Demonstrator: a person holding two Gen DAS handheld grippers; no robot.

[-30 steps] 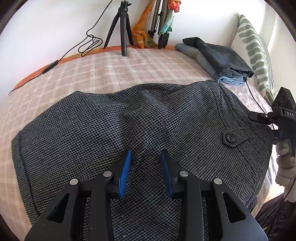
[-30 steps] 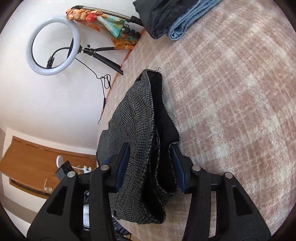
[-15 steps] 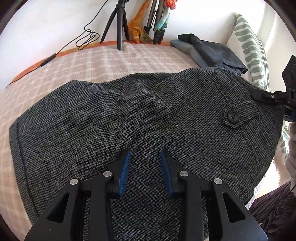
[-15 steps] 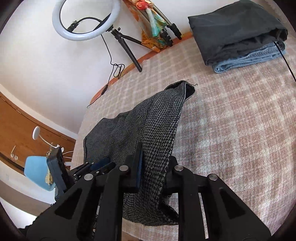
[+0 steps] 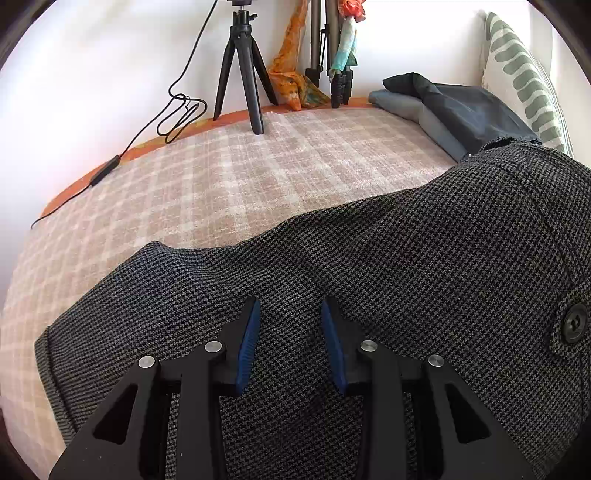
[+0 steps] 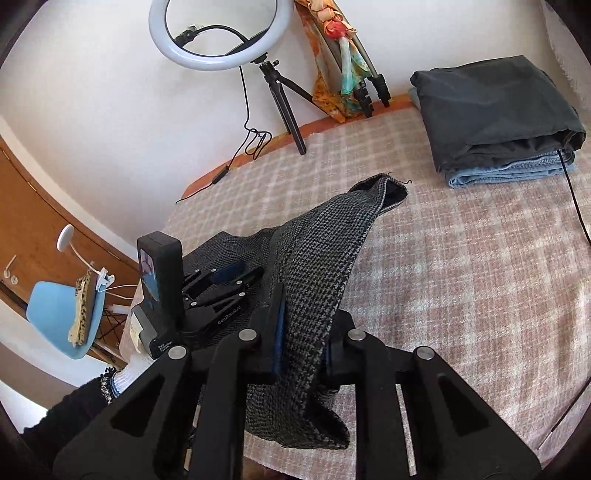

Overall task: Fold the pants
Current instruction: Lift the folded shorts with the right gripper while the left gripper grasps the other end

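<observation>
- The right hand-held gripper, at the bottom centre of its view, was clamped on a raised fold of the dark grey houndstooth woven pants.
- The left hand-held gripper hung over the pants on the pink checked bedspread, jaws apart.
- Only the right wrist view showed the white ring light at upper left.

Coarse woven pants, seemingly woolly bedspread

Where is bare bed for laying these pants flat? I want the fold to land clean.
Free checked blanket lies between the houndstooth pants and the folded clothes stack, and behind the pants toward the tripod. Crowded: the far right corner by the striped pillow.
</observation>
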